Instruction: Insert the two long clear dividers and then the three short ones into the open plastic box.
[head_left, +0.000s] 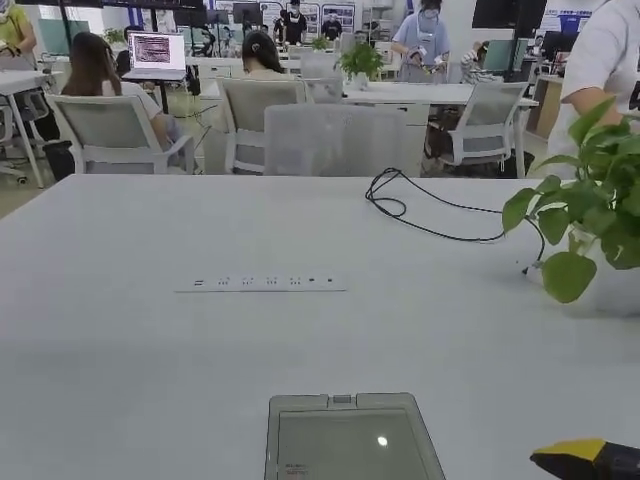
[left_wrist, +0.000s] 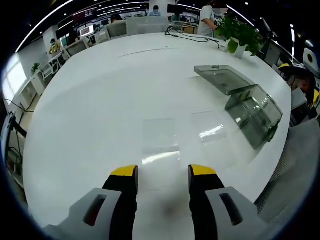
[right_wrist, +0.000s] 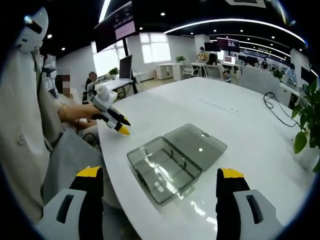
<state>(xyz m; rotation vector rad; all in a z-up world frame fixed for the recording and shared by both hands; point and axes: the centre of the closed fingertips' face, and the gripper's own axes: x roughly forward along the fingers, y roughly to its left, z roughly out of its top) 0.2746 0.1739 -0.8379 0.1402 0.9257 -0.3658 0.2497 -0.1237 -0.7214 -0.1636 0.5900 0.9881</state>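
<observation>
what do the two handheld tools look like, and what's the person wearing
They match: the left tool and the right tool each have two black jaws with yellow tips on pale grey housings with a slot in each side. In the right gripper view the left tool's body looks white and chunky. The person's top is light cream and loose.

Plastic box (head_left: 350, 440) partly beyond bottom edge

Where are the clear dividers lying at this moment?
In the left gripper view, the clear dividers lie flat on the white table, just ahead of the left claw, with the open plastic box to their right.
</observation>
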